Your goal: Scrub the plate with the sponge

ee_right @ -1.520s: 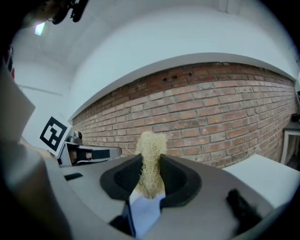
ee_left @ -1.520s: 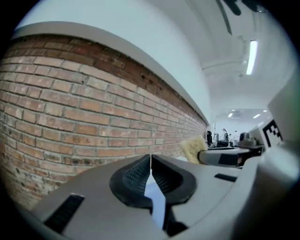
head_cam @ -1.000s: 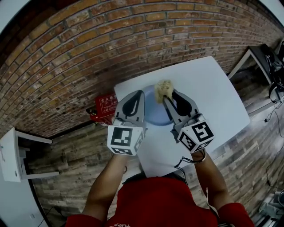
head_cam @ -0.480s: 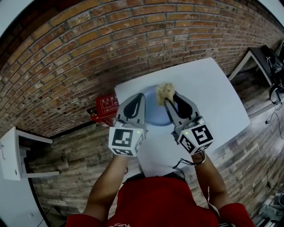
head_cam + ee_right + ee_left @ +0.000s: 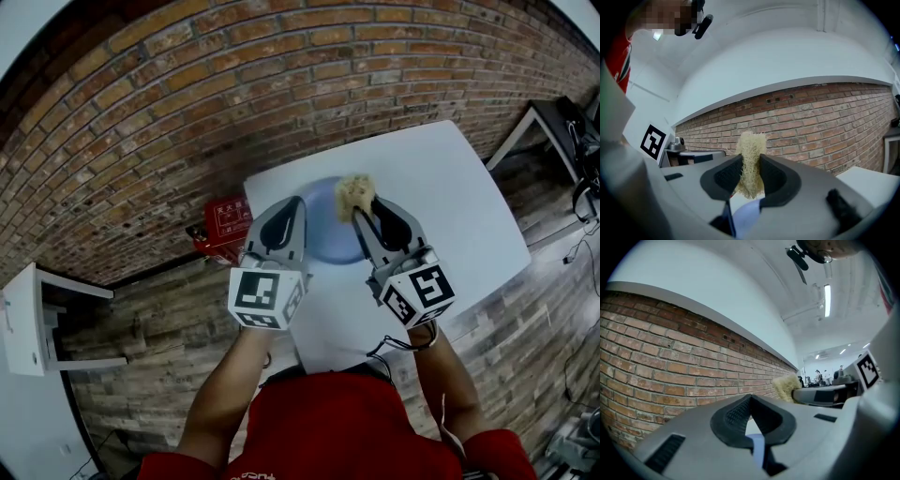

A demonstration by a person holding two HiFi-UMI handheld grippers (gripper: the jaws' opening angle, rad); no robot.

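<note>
A round blue plate [image 5: 330, 236] lies on the white table [image 5: 450, 206], near its left edge. My left gripper [image 5: 292, 208] is shut on the plate's left rim; in the left gripper view a strip of the blue plate [image 5: 758, 448] shows between the jaws of the left gripper [image 5: 751, 401]. My right gripper [image 5: 361, 208] is shut on a beige fibrous sponge [image 5: 354, 195] that sits over the plate's far side. In the right gripper view the sponge [image 5: 751, 161] stands pinched upright in the right gripper [image 5: 751, 171], above the plate [image 5: 747, 213]. The sponge [image 5: 786, 386] also shows in the left gripper view.
A brick wall [image 5: 234, 84] runs behind the table's far edge. A red box [image 5: 225, 223] sits on the wood floor left of the table. A white shelf [image 5: 28, 328] stands at the far left and a dark desk [image 5: 562, 122] at the far right.
My right gripper has carried the sponge slightly to the right across the plate's far side. The left gripper has kept its hold on the rim.
</note>
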